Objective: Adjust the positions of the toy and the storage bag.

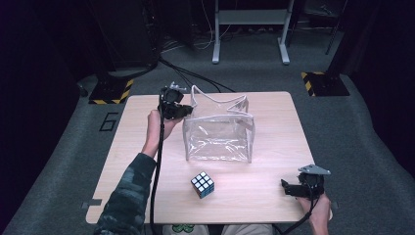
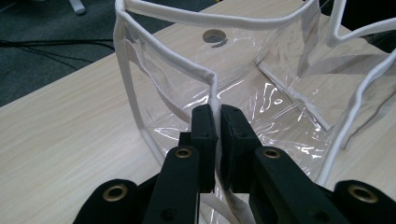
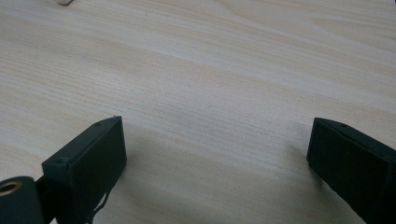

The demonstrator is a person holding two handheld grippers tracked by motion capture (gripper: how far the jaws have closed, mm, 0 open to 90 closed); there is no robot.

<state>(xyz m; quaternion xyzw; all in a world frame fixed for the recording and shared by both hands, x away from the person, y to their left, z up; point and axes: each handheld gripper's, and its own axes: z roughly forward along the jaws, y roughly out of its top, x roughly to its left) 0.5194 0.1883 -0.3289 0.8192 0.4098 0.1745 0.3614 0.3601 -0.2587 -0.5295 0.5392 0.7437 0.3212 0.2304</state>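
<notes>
Wooden table [image 1: 137, 142] on grey carpet. Clear bag [image 1: 219, 132] is standing open just past table centre; puzzle cube [image 1: 202, 184] is lying at its 6 o'clock, apart from it. I am pinching the bag's white-piped rim [image 2: 215, 100] in the left gripper [image 2: 218, 122], jaws clamped on it at the bag's 10 o'clock corner. Right gripper [image 3: 215, 144] is hanging at 4 o'clock, jaws wide, holding nothing. Judgement: I am keeping the rim taut and upright, so the mouth stays open for the cube.

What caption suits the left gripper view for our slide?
Left gripper shut on the white-trimmed edge of a clear plastic bag standing on a light wooden table.
</notes>
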